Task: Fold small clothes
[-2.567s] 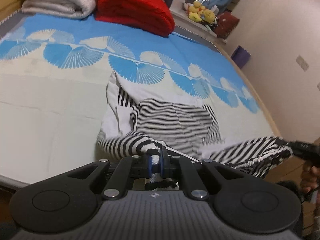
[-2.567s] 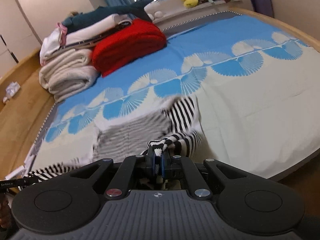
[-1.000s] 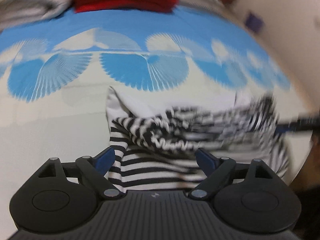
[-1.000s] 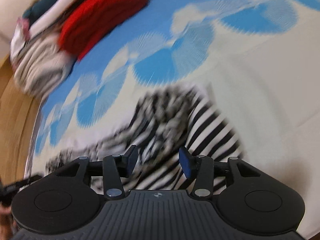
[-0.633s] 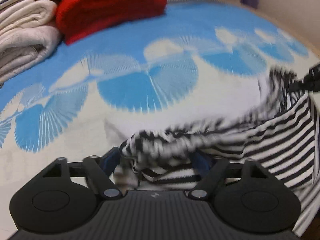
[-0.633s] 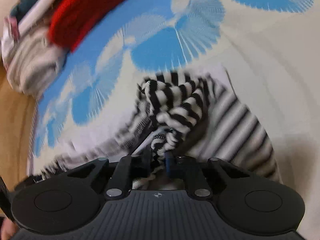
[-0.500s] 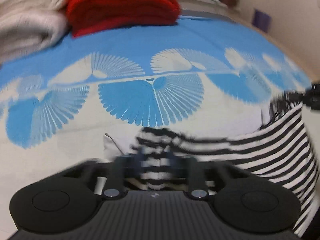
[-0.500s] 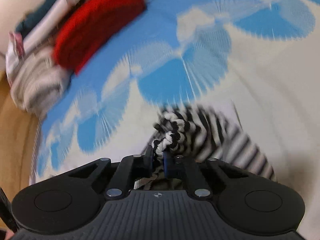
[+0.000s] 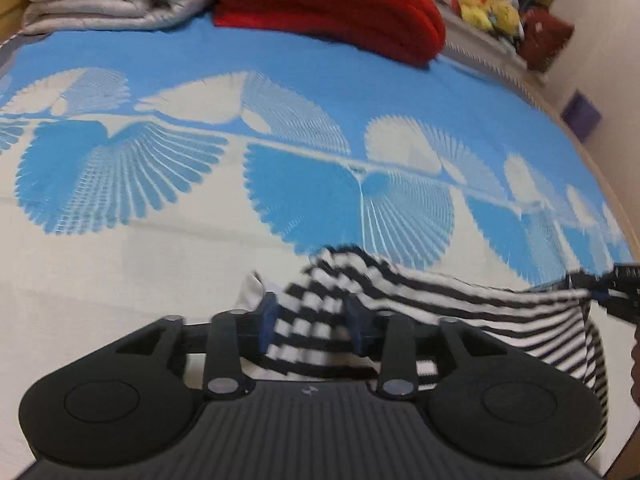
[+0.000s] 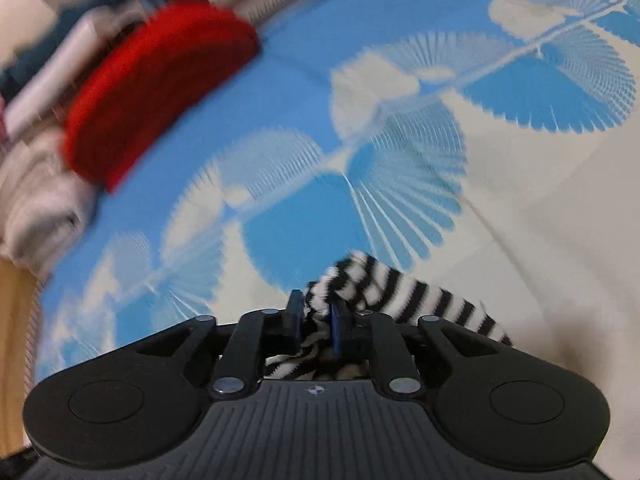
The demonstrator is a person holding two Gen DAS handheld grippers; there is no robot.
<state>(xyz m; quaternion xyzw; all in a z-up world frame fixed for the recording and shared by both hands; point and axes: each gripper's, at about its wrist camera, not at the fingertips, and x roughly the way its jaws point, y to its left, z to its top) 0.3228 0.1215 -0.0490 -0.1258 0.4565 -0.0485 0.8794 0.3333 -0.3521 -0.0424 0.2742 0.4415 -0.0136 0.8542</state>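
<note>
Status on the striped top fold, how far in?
Done: nothing finished; no neat fold shows. In hand: both claws have just been opening; the left claw and right claw each have the striped top bunched between the jaws, stretched above the bedspread. Left: lay it flat, fold, and smooth.

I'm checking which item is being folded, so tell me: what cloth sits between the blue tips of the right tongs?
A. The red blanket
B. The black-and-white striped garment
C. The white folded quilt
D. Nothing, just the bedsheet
B: in the right wrist view, the black-and-white striped garment bunches between the narrowly set tips of the right tongs, while the red blanket lies far back on the blue-patterned bedsheet.
</note>
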